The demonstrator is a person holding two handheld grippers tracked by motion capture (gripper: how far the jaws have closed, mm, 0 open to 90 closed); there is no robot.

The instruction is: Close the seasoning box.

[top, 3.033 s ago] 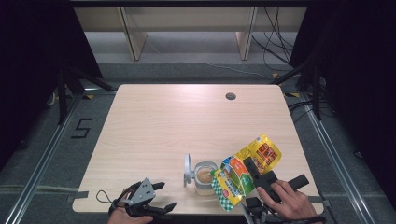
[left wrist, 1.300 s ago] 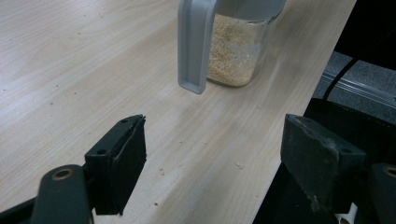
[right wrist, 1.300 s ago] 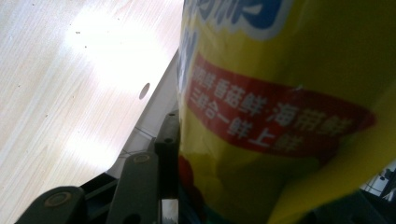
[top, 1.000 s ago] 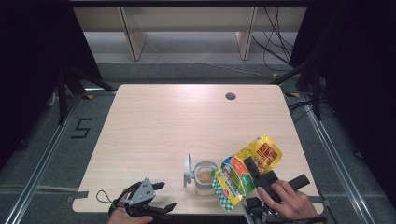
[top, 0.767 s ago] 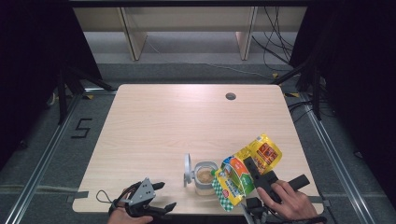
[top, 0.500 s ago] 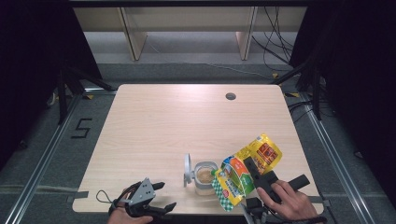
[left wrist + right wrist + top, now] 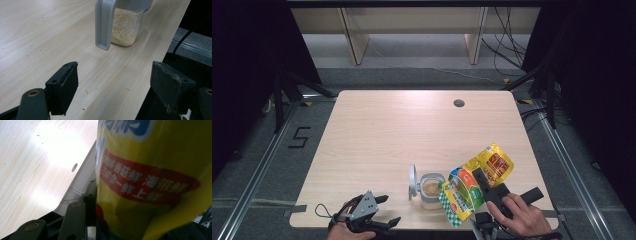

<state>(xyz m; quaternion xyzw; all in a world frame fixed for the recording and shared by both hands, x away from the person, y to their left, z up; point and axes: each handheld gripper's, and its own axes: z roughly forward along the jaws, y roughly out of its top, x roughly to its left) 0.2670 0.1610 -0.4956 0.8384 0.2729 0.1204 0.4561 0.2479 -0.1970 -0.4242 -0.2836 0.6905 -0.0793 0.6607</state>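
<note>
the bag (image 7: 475, 182) — a yellow, green and orange printed pouch — hangs tilted over the near right part of the table (image 7: 402, 130), its lower end dipped toward the open top of the jar (image 7: 431, 189) and its upper end raised toward the right. the right gripper (image 7: 484, 182) is clamped on the bag about midway along it, with the person's right hand (image 7: 519, 217) behind it at the table's near edge. in the right gripper view the yellow face of the bag with its red band of print (image 7: 147, 182) sits close against the lens, pressed against one black jaw on the left, and the pale table top runs off behind.

the jar is clear, stands upright on the table just left of the bag, and holds a tan, grainy fill that reaches well up its wall. its grey lid (image 7: 412, 181) is flipped open and stands on edge at the jar's left side. in the left gripper view the lid (image 7: 104, 23) hangs down in front of the jar (image 7: 126, 27).

the left gripper (image 7: 384, 225) rests low at the near edge of the table, well left of the jar, its jaws spread wide apart and holding nothing. a few loose crumbs (image 7: 127, 88) lie on the wood between the jaws.
</note>
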